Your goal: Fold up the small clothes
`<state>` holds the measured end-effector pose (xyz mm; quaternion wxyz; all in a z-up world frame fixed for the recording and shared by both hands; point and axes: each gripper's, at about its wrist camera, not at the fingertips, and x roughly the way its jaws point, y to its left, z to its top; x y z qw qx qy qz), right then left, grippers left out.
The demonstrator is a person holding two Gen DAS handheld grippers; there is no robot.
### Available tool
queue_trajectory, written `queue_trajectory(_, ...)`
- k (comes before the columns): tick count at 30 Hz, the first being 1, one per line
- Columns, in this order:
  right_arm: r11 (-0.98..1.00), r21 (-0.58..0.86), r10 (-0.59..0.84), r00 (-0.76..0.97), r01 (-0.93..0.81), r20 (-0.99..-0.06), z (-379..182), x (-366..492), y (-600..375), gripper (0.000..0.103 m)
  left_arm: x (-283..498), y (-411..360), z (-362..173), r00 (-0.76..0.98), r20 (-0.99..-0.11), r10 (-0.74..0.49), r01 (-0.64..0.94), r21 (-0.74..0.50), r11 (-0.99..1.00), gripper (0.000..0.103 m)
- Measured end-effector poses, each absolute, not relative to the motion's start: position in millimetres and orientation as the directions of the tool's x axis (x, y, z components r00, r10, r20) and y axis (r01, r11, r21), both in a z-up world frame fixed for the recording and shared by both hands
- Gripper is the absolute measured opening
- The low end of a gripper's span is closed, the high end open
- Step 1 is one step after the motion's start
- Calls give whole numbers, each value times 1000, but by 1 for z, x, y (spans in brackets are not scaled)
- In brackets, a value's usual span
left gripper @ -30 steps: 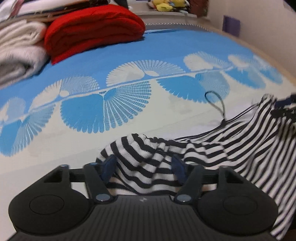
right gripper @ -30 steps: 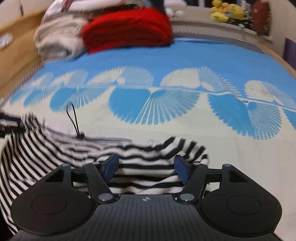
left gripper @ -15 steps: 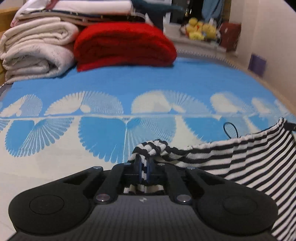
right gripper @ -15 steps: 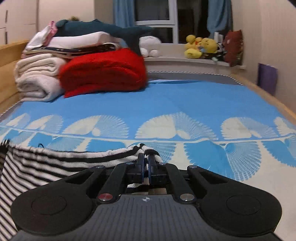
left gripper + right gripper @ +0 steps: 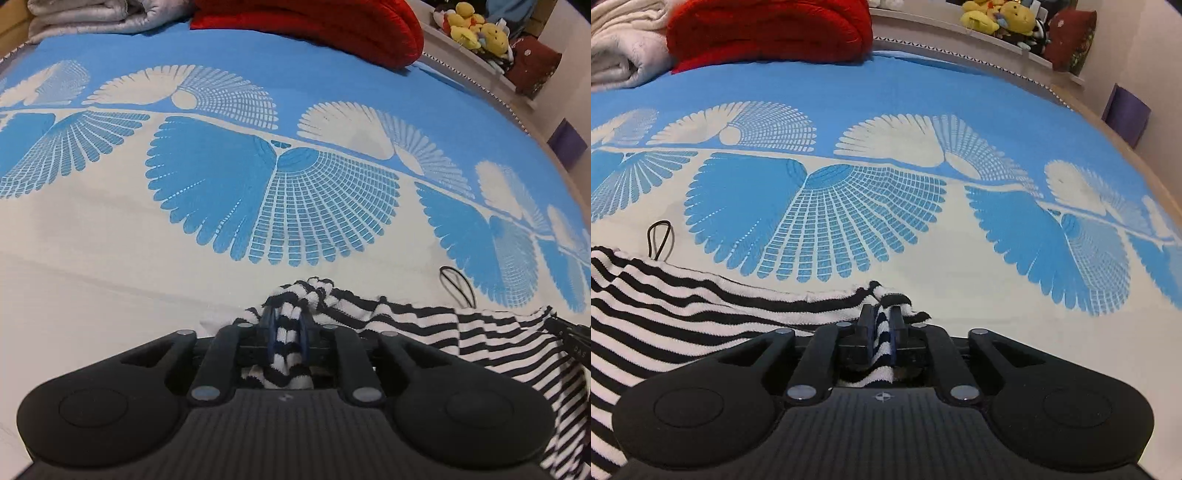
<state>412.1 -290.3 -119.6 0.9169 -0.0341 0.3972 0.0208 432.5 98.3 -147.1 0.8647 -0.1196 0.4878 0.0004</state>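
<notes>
Your left gripper [image 5: 287, 332] and right gripper [image 5: 882, 325], wide apart a second ago, now pinch bunched corners of the striped garment [image 5: 424, 325], jaws easing open, cloth stretched low over the bed [image 5: 110, 258], cameras tipped further downward.

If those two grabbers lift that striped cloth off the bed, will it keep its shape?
Probably not. The striped cloth bunches into soft folds where the right gripper and left gripper pinch it, so it would likely sag between them. It looks thin and knitted, so probably light. Both jaws are opening, so it may slip.
</notes>
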Motion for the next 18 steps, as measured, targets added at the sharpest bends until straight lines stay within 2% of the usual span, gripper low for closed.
queue_trajectory(1,999,1,35,689,-50,-723,-112,409,-297,19,430,104,-141,527,-840,-130,-127,-230,965,30)
queue_trajectory(2,998,51,58,704,-31,-707,-100,404,-306,30,426,111,-135,533,-834,-142,-142,-254,957,47)
queue_trajectory(3,995,95,72,724,-8,-686,-89,397,-316,40,420,120,-126,543,-825,-156,-160,-284,945,55)
queue_trajectory(4,991,132,74,743,19,-665,-77,387,-328,44,411,124,-117,555,-813,-174,-168,-314,934,62)
queue_trajectory(5,987,156,75,753,37,-654,-68,379,-339,48,402,132,-106,569,-798,-200,-169,-351,921,64)
queue_trajectory(7,976,210,94,753,60,-651,-52,356,-364,50,378,149,-87,588,-774,-235,-177,-407,896,64)
queue_trajectory(11,950,299,152,707,88,-690,-43,306,-406,50,324,171,-67,577,-785,-226,-226,-419,879,63)
queue_trajectory(15,933,340,209,592,118,-779,-75,260,-426,51,286,181,-90,466,-848,-252,-303,-420,856,61)
queue_trajectory(18,912,396,303,471,111,-829,-98,249,-429,51,279,173,-108,353,-891,-284,-283,-391,876,61)
